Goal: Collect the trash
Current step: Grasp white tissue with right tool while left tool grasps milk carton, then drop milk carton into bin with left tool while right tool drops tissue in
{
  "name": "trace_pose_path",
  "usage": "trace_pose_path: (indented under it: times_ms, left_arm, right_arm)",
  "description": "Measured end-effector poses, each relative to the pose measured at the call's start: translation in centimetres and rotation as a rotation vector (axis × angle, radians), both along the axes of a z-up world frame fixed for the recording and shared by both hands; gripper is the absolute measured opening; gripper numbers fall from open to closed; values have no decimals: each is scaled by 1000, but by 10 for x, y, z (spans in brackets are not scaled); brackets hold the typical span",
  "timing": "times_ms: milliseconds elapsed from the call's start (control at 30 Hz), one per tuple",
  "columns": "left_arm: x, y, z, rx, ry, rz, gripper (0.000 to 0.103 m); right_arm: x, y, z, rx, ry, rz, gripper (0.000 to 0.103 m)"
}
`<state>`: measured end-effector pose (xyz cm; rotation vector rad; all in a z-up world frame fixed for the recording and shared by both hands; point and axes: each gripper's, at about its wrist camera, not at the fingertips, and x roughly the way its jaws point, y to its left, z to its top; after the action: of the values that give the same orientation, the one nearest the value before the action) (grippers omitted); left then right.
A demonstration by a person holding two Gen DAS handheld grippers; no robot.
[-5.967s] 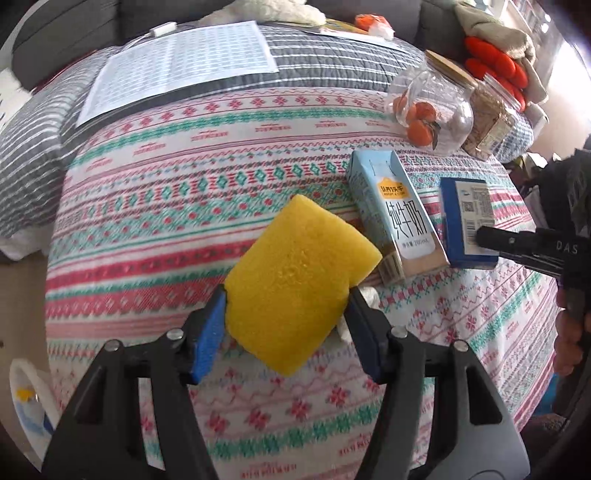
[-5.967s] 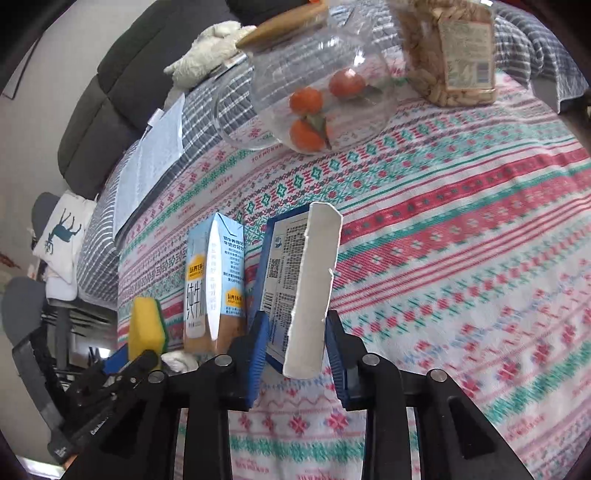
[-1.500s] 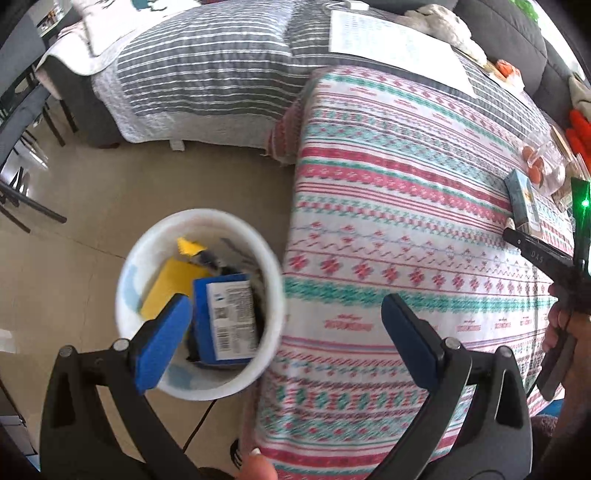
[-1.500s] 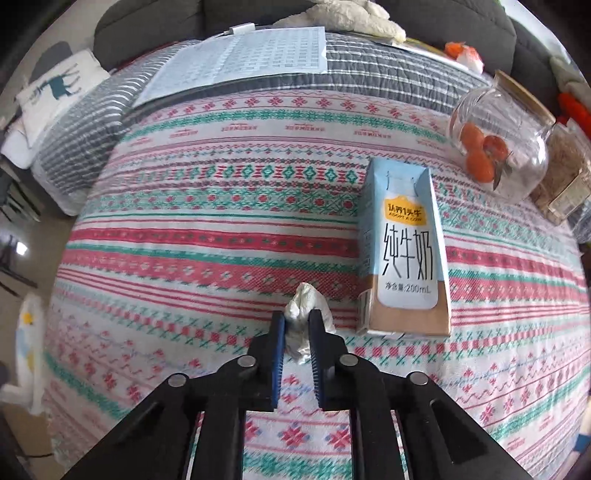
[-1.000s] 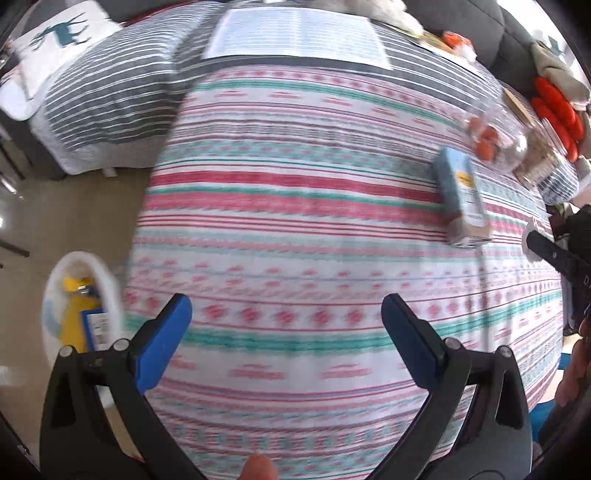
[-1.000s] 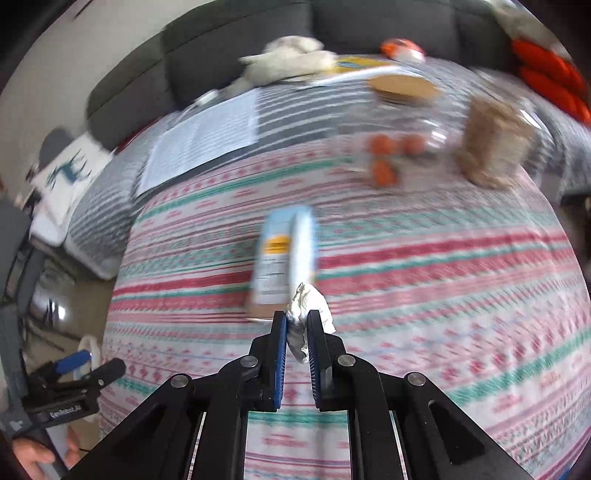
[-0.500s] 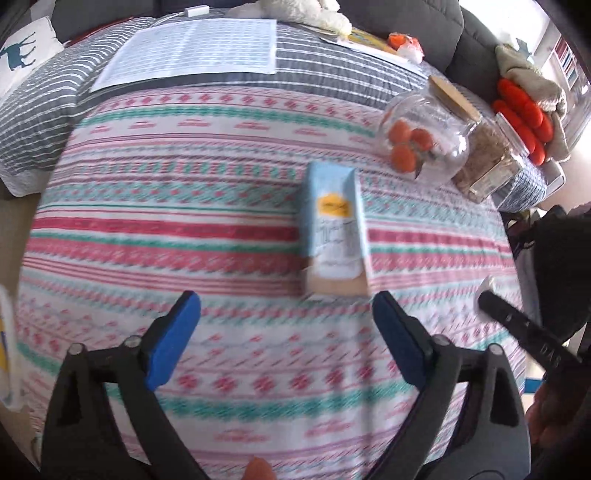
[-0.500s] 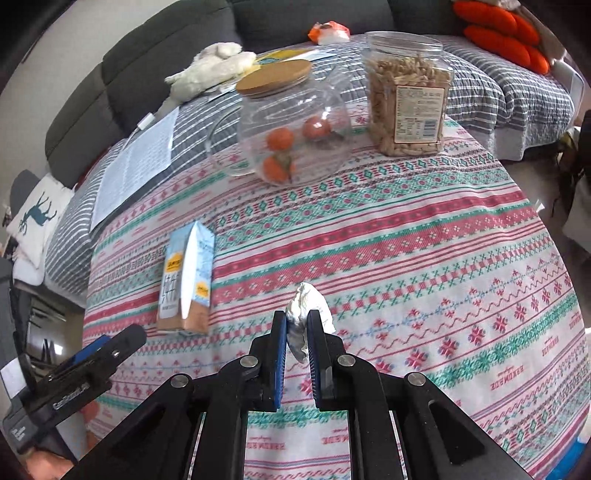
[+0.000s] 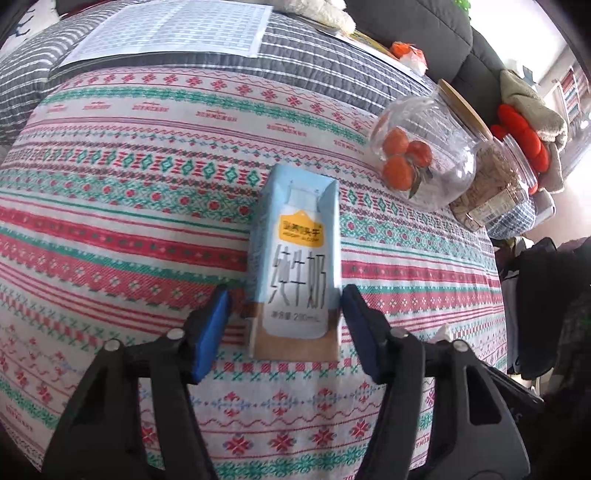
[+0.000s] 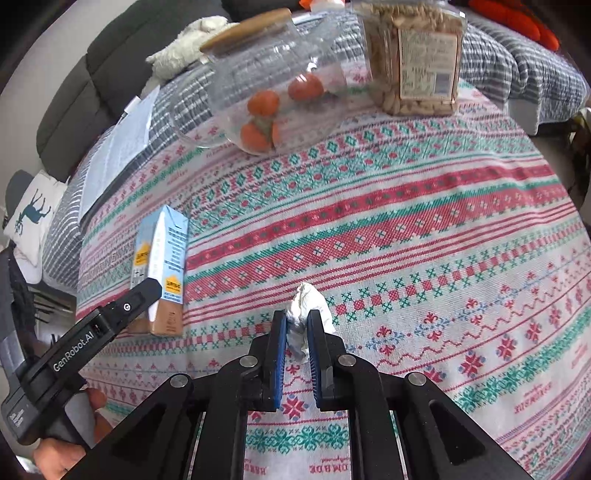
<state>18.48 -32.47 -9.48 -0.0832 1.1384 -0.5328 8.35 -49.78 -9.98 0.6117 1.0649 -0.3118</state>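
In the left wrist view the left gripper, its jaws just closing, straddles the milk carton lying on the patterned tablecloth without clearly pressing it, while only the right wrist view shows the right gripper pinching a crumpled tissue right of that carton, jars and a grey sofa beyond.

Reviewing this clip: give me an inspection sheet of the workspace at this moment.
Surface: patterned cloth, flat.
Job's things: milk carton standing; crumpled tissue.
Clutter: glass jar holding orange fruit, lying on its side; snack jar; printed sheet.
Grippers: left tool has just been closing, carton between its jaws, left pad clear of it; right tool shut on the tissue.
Cables: nothing seen.
Surroundings: dark sofa, deer cushion.
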Motion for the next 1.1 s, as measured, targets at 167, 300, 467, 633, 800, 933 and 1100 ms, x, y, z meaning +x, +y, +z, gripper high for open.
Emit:
trace_pose_path:
  times_ms: [167,300,467,633,800,933,1100]
  left_arm:
    - [-2,-6,2,37,-38,-26,57]
    - [-5,-3,6,63,-51,-36,56]
    - [-10,15,13,63,-22,-33,56]
    - [-13,45,21,46,23,-10,56]
    - [-17,87,39,46,26,10,56]
    - [-21,127,55,76,3,21,56]
    - [-20,197,71,110,-26,85,56]
  right_arm:
    - [-3,-5,1,41,-8,-16,27]
    - [-7,-7,-2,27,11,-17,36]
    - [-5,0,-6,-15,21,32,25]
    - [-4,13,1,-70,24,67,14]
    - [-13,25,15,-26,-5,72,13]
    - [-17,47,28,-9,-27,102,13]
    - [-13,85,43,0,-58,177,13]
